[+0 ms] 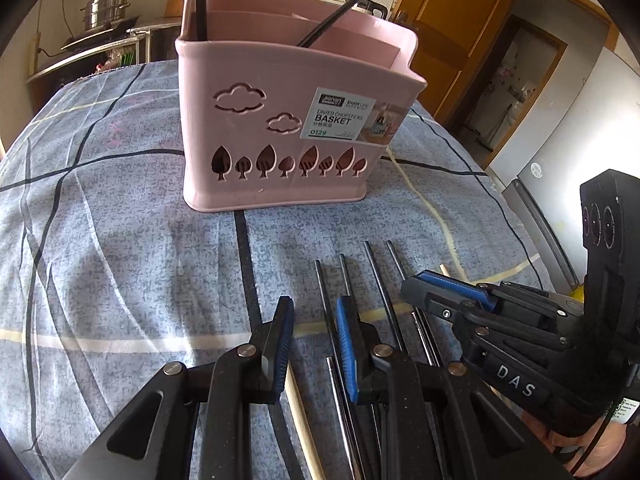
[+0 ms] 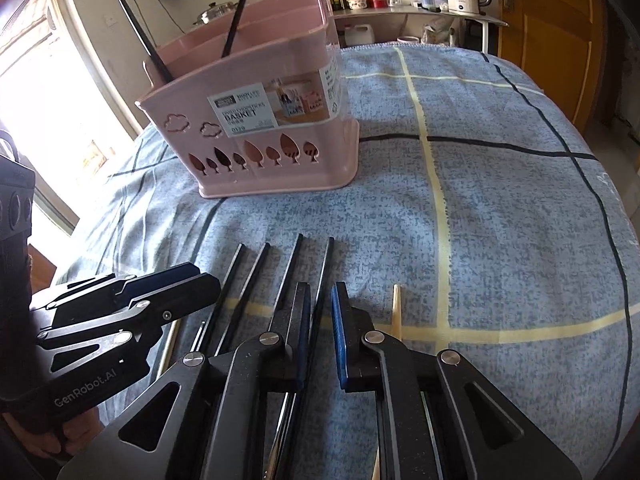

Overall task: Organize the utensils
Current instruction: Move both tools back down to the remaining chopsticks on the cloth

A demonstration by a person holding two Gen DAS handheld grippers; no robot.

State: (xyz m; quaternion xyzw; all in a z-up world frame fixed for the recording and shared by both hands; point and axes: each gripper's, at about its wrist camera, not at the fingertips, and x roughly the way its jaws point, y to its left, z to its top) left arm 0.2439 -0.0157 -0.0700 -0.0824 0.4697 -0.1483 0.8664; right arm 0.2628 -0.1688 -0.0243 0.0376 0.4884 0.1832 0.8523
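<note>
A pink divided basket (image 1: 296, 128) stands on the blue checked cloth (image 1: 120, 240), in the upper middle of the left wrist view. Two black chopsticks (image 1: 202, 4) lean inside its compartments and stick out above the rim.

Below the basket, in the lower middle of the frame, several dark metal chopsticks (image 1: 376, 276) lie side by side on the cloth, pointing toward the basket. One pale wooden chopstick (image 1: 302, 416) lies at the left of this row, and another pale one (image 2: 397, 308) lies at the right of it.

The left gripper (image 1: 314, 320) hangs low over the row, near the bottom of its own view. Its fingers stand apart, and I see only cloth between the blue pads; one metal stick passes close along the right finger, but I cannot tell if it touches.

The right gripper (image 2: 322, 312) is low in the bottom middle of its own view. A narrow gap is between its pads, and one dark chopstick (image 2: 325, 264) runs into this gap. If the pads already press on it I cannot tell.
</note>
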